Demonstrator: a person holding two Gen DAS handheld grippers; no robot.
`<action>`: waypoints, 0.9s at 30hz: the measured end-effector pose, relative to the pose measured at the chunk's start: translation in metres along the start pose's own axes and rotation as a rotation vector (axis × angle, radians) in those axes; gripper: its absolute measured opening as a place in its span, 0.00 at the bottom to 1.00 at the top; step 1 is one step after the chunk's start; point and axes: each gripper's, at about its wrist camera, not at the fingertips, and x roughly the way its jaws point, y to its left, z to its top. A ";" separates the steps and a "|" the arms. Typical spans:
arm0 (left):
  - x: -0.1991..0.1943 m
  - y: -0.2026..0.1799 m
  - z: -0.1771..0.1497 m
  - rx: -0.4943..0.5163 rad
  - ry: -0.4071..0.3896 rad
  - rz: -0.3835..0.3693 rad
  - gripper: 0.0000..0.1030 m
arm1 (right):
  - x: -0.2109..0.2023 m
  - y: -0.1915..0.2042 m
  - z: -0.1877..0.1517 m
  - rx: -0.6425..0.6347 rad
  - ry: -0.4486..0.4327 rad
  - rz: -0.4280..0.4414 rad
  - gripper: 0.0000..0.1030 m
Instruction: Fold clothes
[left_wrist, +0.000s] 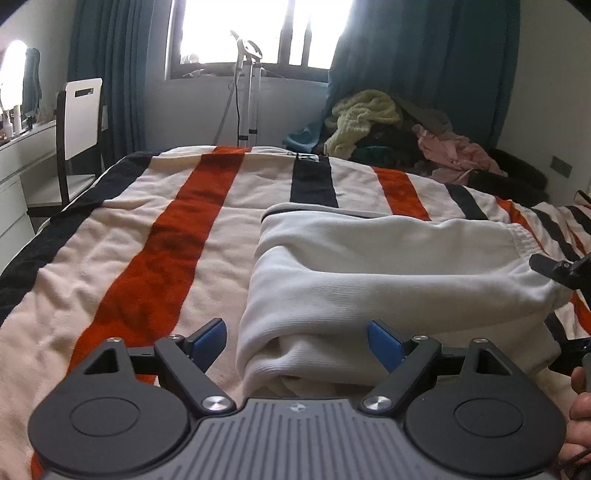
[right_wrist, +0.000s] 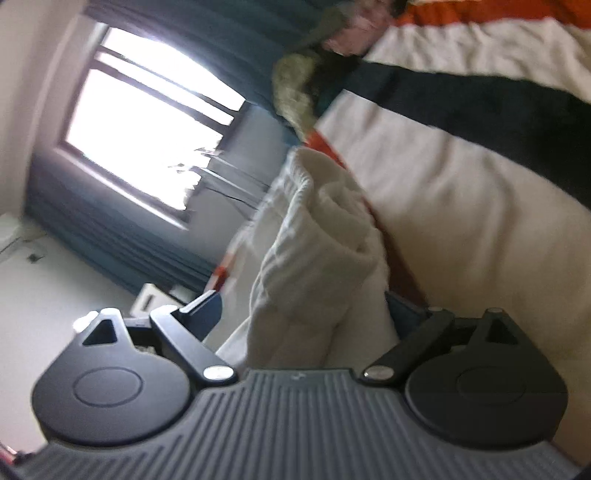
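A white garment (left_wrist: 388, 266) lies folded on the striped bed cover (left_wrist: 155, 236). My left gripper (left_wrist: 297, 343) is open, its blue pads on either side of the garment's near folded edge. My right gripper (right_wrist: 303, 314) is open and rolled sideways, with the white garment's (right_wrist: 317, 258) bunched end between its fingers. In the left wrist view the right gripper's black fingers (left_wrist: 554, 271) show at the garment's right end.
A pile of unfolded clothes (left_wrist: 399, 133) sits at the bed's far right. A white chair (left_wrist: 79, 122) and dresser stand to the left of the bed. A metal stand (left_wrist: 247, 96) is under the window. A hand (left_wrist: 581, 410) shows at the right edge.
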 end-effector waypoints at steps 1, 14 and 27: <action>0.000 0.000 0.000 -0.003 0.001 -0.002 0.83 | 0.003 -0.003 0.000 0.011 0.011 -0.014 0.93; 0.003 0.038 0.014 -0.265 -0.050 -0.147 0.90 | 0.025 0.000 -0.014 -0.086 0.082 -0.223 0.54; 0.083 0.067 -0.008 -0.558 0.185 -0.360 0.88 | 0.005 -0.001 -0.009 -0.062 -0.013 -0.215 0.33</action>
